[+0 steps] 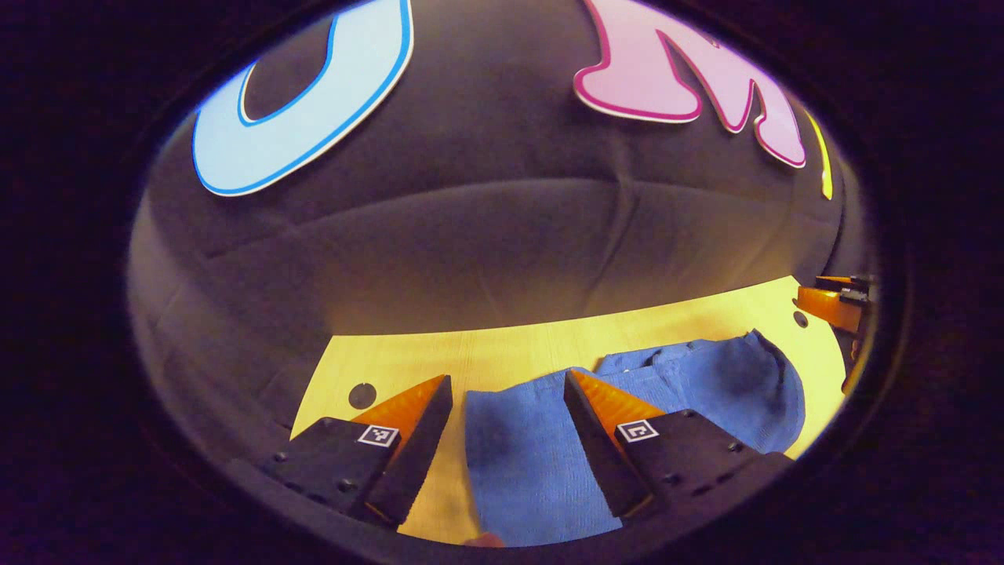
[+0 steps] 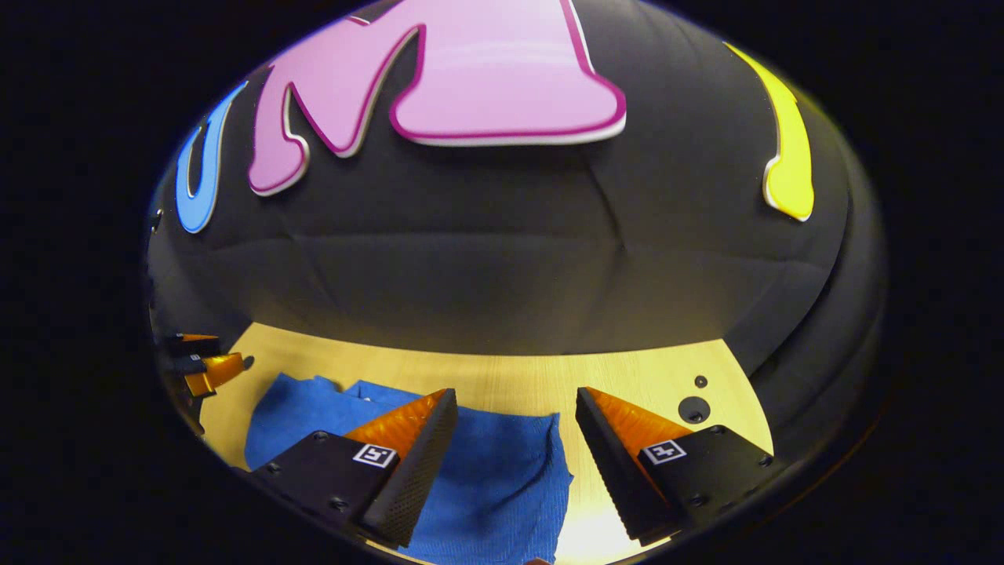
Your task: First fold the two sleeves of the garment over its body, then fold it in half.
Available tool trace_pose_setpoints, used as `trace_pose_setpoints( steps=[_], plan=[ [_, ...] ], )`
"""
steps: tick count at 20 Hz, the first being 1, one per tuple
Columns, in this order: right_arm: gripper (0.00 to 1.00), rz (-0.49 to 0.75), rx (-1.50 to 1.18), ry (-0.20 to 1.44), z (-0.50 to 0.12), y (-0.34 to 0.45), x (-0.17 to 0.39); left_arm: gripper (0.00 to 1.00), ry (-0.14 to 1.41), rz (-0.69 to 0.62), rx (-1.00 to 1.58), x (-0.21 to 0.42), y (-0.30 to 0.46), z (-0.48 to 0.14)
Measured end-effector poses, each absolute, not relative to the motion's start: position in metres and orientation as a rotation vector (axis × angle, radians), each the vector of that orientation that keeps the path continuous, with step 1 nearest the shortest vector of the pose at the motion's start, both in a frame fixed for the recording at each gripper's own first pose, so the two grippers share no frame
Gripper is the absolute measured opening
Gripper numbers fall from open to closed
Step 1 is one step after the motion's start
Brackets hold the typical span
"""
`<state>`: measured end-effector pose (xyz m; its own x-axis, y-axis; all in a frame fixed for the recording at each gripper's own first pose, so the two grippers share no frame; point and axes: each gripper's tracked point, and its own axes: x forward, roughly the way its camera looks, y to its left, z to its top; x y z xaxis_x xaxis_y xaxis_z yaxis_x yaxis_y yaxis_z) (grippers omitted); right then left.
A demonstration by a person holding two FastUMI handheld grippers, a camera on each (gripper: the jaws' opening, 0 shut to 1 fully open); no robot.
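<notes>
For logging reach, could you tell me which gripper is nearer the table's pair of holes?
Right: the holes lie just beside the right gripper; the left gripper hovers across the blue garment.

A pale wooden table (image 1: 502,349) runs up to the black cloth wall (image 1: 486,235) at its far edge. Small dark round holes (image 2: 694,408) sit in the tabletop near its far corners, two close together in the right gripper view.
</notes>
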<state>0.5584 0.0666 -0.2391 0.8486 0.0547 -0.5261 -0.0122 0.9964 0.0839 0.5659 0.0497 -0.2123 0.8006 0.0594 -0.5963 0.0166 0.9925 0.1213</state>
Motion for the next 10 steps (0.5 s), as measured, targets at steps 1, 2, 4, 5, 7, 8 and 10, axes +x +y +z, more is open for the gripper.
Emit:
trace_pose_setpoints(
  steps=[1, 2, 4, 5, 7, 8, 10],
  plan=[
    [0.97, 0.047, 0.060, 0.539, -0.228, 0.068, 0.552, 0.83, 0.625, 0.014, 0.127, 0.563, 0.048, -0.208],
    [0.98, 0.064, 0.036, 0.519, -0.218, 0.071, 0.546, 0.83, 0.601, 0.007, 0.126, 0.561, 0.046, -0.203],
    [0.98, 0.091, -0.009, 0.491, -0.196, 0.076, 0.525, 0.84, 0.557, 0.014, 0.123, 0.557, 0.045, -0.192],
    [0.98, 0.098, -0.020, 0.458, -0.181, 0.079, 0.515, 0.84, 0.534, 0.021, 0.113, 0.555, 0.043, -0.188],
    [0.98, 0.119, -0.019, 0.383, -0.155, 0.088, 0.495, 0.83, 0.483, 0.025, 0.100, 0.550, 0.040, -0.178],
    [0.98, 0.122, -0.020, 0.363, -0.145, 0.090, 0.485, 0.84, 0.456, 0.024, 0.102, 0.548, 0.040, -0.174],
    [0.98, 0.132, -0.054, 0.339, -0.128, 0.090, 0.458, 0.83, 0.393, 0.036, 0.135, 0.541, 0.044, -0.166]
  ],
)
